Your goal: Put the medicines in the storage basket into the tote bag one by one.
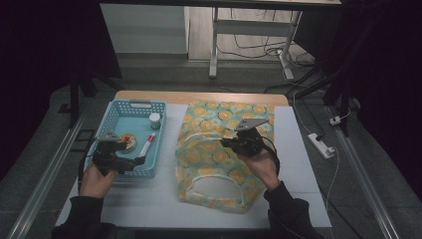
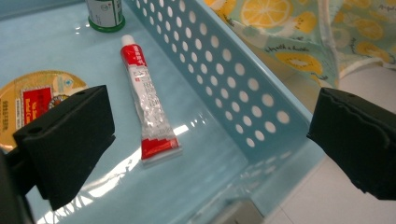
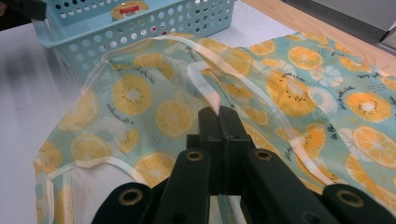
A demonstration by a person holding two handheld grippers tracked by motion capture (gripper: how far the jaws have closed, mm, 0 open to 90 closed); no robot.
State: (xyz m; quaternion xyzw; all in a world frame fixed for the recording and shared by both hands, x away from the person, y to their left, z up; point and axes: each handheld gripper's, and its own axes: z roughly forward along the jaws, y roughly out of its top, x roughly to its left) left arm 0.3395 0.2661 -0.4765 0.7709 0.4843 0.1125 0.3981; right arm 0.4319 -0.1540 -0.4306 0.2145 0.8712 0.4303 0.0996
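Note:
A light blue perforated basket [image 1: 112, 112] stands at the table's left. It holds a red and white tube [image 2: 147, 102], a small green-labelled jar [image 2: 106, 14] and a round yellow tin [image 2: 28, 100]. My left gripper [image 1: 141, 161] hovers open over the basket's near right corner [image 2: 243, 88], with nothing between its jaws. The tube lies just beyond them. A tote bag [image 1: 219, 154] printed with citrus slices lies flat mid-table. My right gripper [image 3: 219, 116] is over the bag's middle, shut on its pale strap [image 3: 196, 70], which is lifted a little.
The white table top [image 1: 149, 199] ends in a wooden strip [image 1: 199, 97] at the far side. On the floor to the right lie a power strip [image 1: 321, 145] and cables. A metal desk frame [image 1: 214, 45] stands behind the table.

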